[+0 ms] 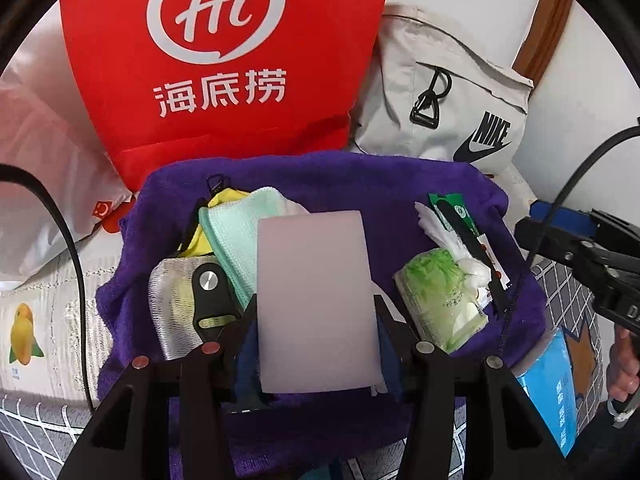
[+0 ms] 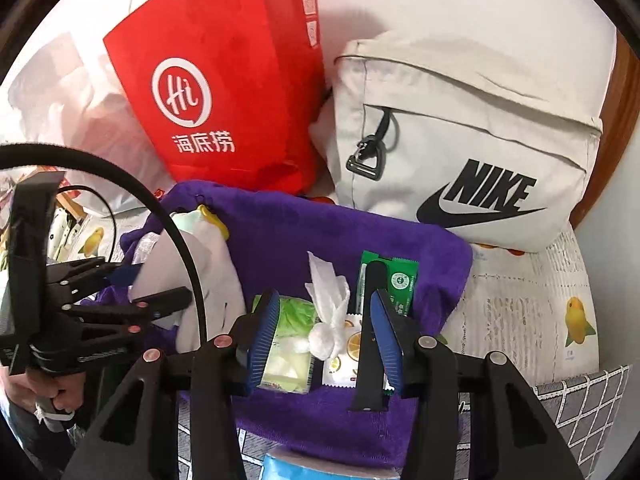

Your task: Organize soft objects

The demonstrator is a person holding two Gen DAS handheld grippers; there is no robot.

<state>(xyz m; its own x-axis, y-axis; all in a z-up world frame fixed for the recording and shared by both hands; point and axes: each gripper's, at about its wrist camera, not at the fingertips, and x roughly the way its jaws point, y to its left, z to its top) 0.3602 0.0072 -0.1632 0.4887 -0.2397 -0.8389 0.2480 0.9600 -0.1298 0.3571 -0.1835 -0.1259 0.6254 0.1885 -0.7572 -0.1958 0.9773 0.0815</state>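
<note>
Tissue pack: dead ahead of my right tongs, long axis along the reach

Tissue pack (image 2: 286,354), green and white, soft wrapper. Lies on the purple towel (image 2: 304,232), on the towel's right half. In the right wrist view it sits low between the blue pads (image 2: 262,342) of my right tongs (image 2: 320,340), nearer the left pad, with a knotted white tissue (image 2: 326,312) just beside it toward the middle of the gap. Its long axis runs roughly away from me, in line with the tongs, so I judge a straight descent would bracket its short sides.

Right tongs: spread wide, nothing gripped. A black strap (image 2: 368,336) and a green sachet (image 2: 390,280) lie by the right pad; a careless closing could catch them along with the pack.

Left tongs (image 1: 318,340): clenched on a pale pink card (image 1: 316,300), held upright and filling the centre of that view. From the left wrist the pack lies to the right of the card, clear of it.

Other stock on the towel's left half: a mint cloth (image 1: 236,240), a yellow item (image 1: 226,200) under it, a silver pad (image 1: 172,300).

Nearer hand for the pack: right, by my reckoning; the left is occupied. Behind the towel stand a red bag (image 2: 224,100) and a Nike bag (image 2: 460,140).
</note>
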